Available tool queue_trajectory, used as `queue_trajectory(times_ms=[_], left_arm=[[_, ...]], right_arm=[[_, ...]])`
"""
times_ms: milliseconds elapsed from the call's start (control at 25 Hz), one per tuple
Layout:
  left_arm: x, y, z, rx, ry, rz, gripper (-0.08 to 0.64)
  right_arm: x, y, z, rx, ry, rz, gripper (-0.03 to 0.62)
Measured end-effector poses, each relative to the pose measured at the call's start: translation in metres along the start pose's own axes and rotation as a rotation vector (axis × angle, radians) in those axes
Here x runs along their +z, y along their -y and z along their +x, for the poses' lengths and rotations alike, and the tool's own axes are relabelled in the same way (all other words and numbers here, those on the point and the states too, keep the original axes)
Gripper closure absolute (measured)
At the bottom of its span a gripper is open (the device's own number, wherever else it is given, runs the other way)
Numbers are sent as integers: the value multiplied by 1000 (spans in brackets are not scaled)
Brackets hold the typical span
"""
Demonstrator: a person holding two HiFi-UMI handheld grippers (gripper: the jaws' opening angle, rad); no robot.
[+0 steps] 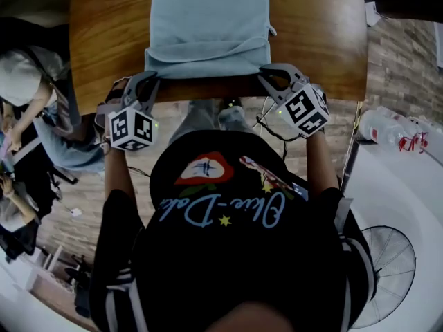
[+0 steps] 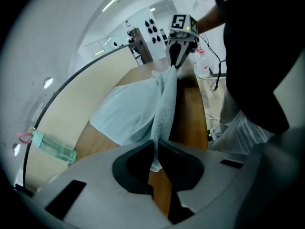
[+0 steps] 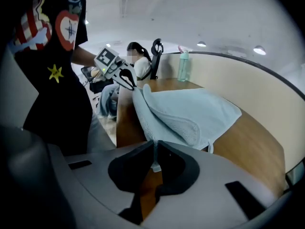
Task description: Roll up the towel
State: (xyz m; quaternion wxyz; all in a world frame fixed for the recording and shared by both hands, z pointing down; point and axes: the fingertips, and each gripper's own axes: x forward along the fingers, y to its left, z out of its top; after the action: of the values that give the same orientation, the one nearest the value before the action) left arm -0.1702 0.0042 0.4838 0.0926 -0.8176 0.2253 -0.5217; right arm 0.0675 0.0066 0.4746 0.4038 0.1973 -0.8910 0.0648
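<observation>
Wood table (image 1: 318, 33), plank floor (image 1: 398, 61), beige curved partition (image 3: 267, 94), white ceiling (image 3: 190, 8), spotlights (image 3: 259, 50).

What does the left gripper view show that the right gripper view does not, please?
Only the left gripper view shows the right hand-held gripper clamped on the towel, with clear bottles beyond it. Only the right gripper view shows the left hand-held gripper and a seated person. Both show the towel lying on the wooden table, a green bottle, and a towel corner pinched in that view's own shut jaws.
</observation>
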Motion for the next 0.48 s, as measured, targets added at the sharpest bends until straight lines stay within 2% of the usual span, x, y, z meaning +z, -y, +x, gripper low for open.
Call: queue_trajectory(times_ms=[160, 480], left_arm=[[7, -27, 2, 8, 40, -11, 531], [21, -81, 27, 37, 78, 35, 531]], right_arm=[[15, 21, -7, -16, 68, 118, 569], [31, 74, 1, -148, 45, 140, 569]])
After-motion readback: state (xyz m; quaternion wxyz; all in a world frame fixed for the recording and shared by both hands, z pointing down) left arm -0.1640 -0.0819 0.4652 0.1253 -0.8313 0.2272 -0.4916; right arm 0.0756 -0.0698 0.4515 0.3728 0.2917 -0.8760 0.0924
